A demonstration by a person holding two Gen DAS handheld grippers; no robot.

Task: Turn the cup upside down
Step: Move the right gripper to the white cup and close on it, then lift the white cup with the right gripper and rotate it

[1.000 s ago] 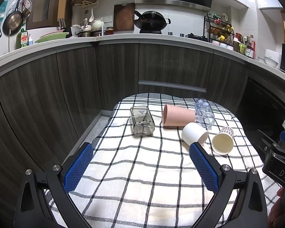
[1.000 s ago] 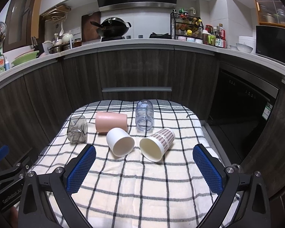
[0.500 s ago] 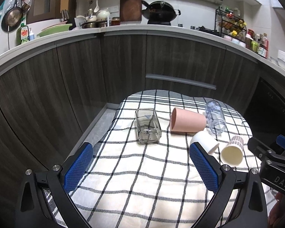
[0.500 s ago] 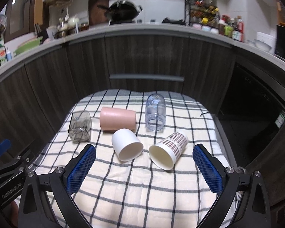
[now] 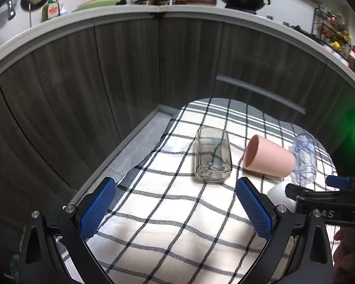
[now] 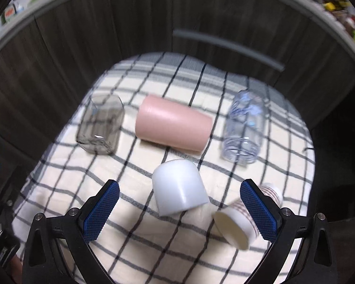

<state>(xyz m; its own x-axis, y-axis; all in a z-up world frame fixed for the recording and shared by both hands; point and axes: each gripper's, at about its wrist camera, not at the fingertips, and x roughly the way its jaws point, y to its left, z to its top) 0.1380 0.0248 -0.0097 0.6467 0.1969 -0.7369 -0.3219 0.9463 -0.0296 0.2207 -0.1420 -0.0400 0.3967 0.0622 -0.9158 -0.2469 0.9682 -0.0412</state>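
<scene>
1. The right gripper [image 6: 179, 209] is hovering over the black-and-cream checked cloth [image 6: 135, 243] with its blue-padded jaws spread wide, gripping nothing.
2. A white plastic cup [image 6: 181, 187] is lying on its side between the right jaws, touching neither pad, its mouth pointing toward the camera and down.
3. A striped paper cup [image 6: 239, 222] is lying on its side just beside the white cup, partly behind the right-hand blue pad [image 6: 258, 209].
4. A pink plastic cup [image 6: 172, 124] is lying on its side further back, behind the white cup.
5. A smoky square glass tumbler [image 6: 100, 127] is lying at the left of the pink cup, apart from it.
6. A clear plastic bottle-shaped cup [image 6: 245, 130] is lying at the right of the pink cup.
7. The left gripper [image 5: 175, 207] is also holding its jaws wide apart, with nothing between them, over the cloth's left part.
8. In the left wrist view the tumbler [image 5: 213, 156] is lying ahead of the jaws, the pink cup [image 5: 268, 157] to its right.
9. Dark wood-grain cabinet fronts [image 5: 130, 71] are standing behind the cloth.
</scene>
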